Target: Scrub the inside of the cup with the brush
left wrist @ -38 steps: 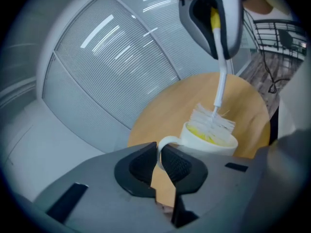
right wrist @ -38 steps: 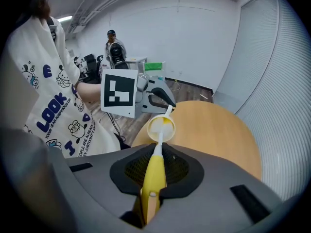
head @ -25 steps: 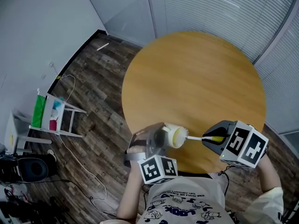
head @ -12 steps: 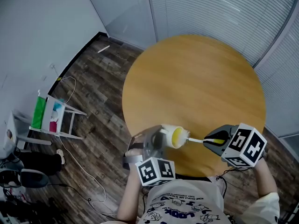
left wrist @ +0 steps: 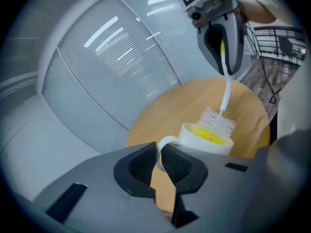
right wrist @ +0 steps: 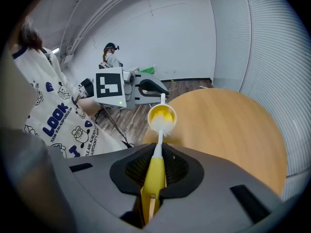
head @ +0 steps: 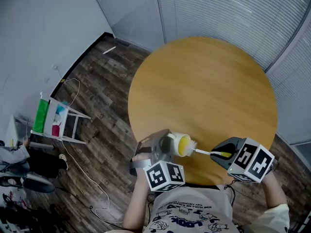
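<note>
Lower in the head view than a second ago, the right tongs (head: 222,154) clamp the brush (right wrist: 154,171) by its yellow handle. Only the left gripper view shows the left tongs (left wrist: 158,161) pinching the handle of the cup (left wrist: 206,139). White outside and yellow inside, it is tipped sideways above the desk (head: 204,81) edge, between both tongs, with the bristles at its mouth.

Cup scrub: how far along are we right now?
Done: the left gripper is shut on the cup by its handle, and the right gripper is shut on the brush. In hand: the bristles sit at the cup's mouth, against its yellow inside. Left: working deeper; how much is already scrubbed can't be told.
</note>
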